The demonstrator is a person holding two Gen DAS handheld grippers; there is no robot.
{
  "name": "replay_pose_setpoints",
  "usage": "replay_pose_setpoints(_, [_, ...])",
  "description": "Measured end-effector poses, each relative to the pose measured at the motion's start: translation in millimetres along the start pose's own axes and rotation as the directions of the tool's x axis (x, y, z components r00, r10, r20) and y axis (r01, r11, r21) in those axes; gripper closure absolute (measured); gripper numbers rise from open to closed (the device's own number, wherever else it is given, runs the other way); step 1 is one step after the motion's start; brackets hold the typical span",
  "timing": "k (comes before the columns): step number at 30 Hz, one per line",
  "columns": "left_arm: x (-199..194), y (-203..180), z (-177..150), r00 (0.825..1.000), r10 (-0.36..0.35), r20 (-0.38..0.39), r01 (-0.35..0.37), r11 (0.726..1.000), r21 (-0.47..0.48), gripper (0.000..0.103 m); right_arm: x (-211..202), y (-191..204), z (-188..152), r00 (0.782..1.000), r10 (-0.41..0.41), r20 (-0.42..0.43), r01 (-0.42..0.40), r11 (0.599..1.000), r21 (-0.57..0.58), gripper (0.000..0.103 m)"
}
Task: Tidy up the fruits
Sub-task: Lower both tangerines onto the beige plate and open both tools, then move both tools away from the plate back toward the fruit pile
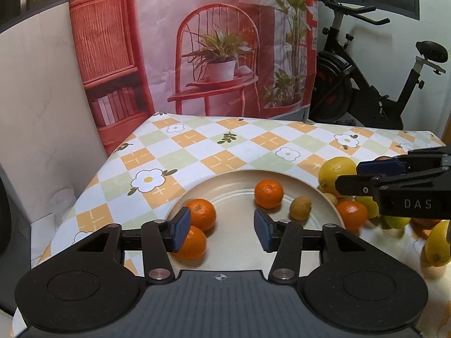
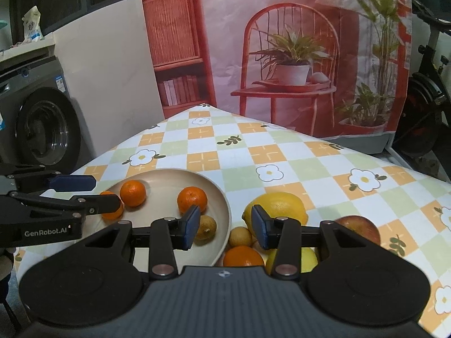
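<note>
A beige plate (image 1: 234, 177) (image 2: 222, 197) holds three mandarins (image 1: 268, 193) (image 2: 192, 199) and a small brown fruit (image 1: 300, 208) (image 2: 207, 228). My left gripper (image 1: 222, 229) hangs open over the near part of the plate, with nothing between its fingers. It shows side-on at the left of the right wrist view (image 2: 106, 192). Right of the plate lie a big lemon (image 2: 277, 205) (image 1: 336, 173), a mandarin (image 1: 352, 215) (image 2: 243, 256), a small round fruit (image 2: 239, 236) and an apple (image 2: 360, 229). My right gripper (image 2: 225, 226) (image 1: 348, 176) is open above the plate's right rim, holding nothing.
The checked flower tablecloth (image 1: 225, 146) covers the table, whose far edge meets a printed backdrop (image 1: 197, 42). More yellow-green lemons (image 1: 394, 219) crowd the right side. An exercise bike (image 1: 366, 84) stands behind on the right, a washing machine (image 2: 42, 129) on the left.
</note>
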State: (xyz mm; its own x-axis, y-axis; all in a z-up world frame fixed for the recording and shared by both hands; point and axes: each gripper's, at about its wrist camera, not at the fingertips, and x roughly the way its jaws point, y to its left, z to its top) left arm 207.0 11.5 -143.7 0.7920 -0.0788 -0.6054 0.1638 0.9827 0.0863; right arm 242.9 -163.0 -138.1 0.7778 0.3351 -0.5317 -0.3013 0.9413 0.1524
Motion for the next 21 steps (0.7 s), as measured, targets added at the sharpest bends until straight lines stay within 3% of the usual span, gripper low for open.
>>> replay_pose_setpoints(8, [-14,-19,0,0.999,-0.035,0.011,0.036,0.999,-0.031,0.049,-37,-10,-21,0.995,-0.055,0.083,0.05,0.997,0.065,0.059])
replay_pose_setpoints(12, [-19,-33,-4,1.0,-0.02,0.018,0.021,0.998,-0.059,0.049,-64,-22,-35,0.987,-0.093,0.127,0.077,0.989,0.127,0.059])
replay_pose_setpoints(21, [-43,-61,-15,0.993,-0.058,0.1,0.062,0.998,-0.032,0.049,-110,-37,-70,0.969,-0.175,0.174,0.155,0.98,0.123,0.056])
